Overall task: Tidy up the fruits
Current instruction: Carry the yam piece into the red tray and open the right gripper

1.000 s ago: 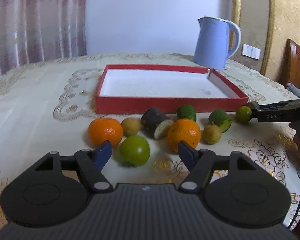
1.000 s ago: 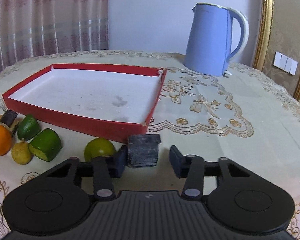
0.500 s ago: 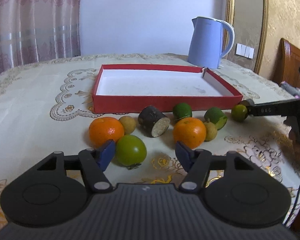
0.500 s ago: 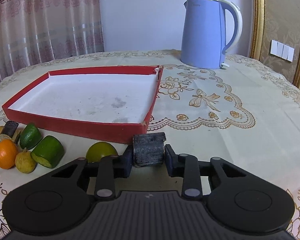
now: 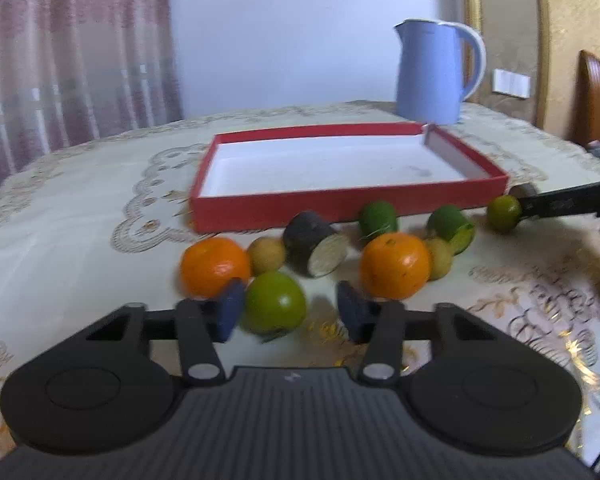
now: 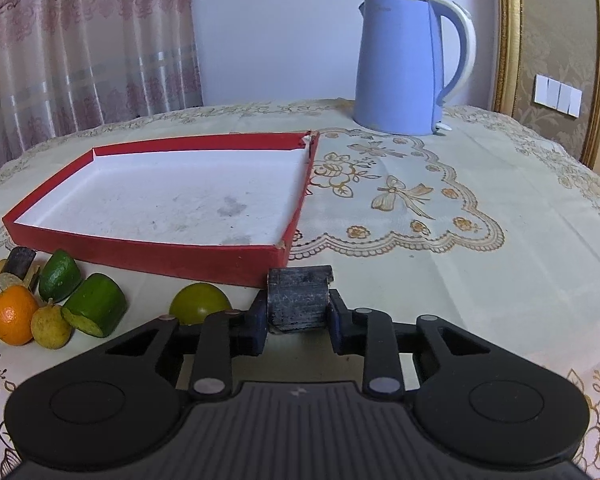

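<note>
The right claw (image 5: pixel 518 204) hides part of the small lime (image 5: pixel 503 213).

The tablecloth (image 6: pixel 440 240) looks like cloth, matt cream with shiny gold embroidery. The tray (image 6: pixel 172 258) seems cardboard, matt red outside, white and stained inside. The kettle (image 6: pixel 400 64) is smooth, slightly glossy blue. Oranges (image 5: pixel 394 266) have glossy, dimpled peel. The dark chunk (image 6: pixel 298 300) looks rough and dull. Curtains (image 6: pixel 80 40) are soft fabric.
</note>
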A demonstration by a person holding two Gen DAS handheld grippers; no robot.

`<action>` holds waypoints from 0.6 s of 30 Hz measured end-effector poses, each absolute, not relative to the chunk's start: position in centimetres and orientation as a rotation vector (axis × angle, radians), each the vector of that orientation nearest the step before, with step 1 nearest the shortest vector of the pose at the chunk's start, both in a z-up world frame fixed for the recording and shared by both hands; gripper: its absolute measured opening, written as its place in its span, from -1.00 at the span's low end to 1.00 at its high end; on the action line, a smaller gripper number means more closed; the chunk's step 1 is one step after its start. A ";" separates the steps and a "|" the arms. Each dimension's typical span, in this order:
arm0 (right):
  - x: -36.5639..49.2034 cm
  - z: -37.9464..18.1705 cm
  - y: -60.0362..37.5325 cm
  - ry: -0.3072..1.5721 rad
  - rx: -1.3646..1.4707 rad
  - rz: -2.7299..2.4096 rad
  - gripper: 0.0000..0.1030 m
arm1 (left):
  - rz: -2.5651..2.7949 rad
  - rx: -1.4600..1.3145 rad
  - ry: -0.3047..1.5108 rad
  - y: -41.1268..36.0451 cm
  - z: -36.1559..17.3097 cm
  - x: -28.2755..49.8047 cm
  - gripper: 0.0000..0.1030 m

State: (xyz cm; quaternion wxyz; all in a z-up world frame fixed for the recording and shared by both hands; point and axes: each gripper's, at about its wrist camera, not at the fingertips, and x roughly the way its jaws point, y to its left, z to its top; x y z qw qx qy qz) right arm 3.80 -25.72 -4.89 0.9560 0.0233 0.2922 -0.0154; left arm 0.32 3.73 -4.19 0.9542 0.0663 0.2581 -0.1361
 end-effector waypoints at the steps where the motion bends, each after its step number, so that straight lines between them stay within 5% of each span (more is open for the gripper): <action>1: 3.6 -4.9 -25.9 0.592 0.056 -0.036 -0.45 | -0.264 0.125 0.525 3.9 -4.2 0.2 -0.33; 18: 3.6 0.0 -24.3 0.441 0.068 -0.006 -0.45 | -0.243 0.125 0.534 3.8 -4.4 0.9 -0.41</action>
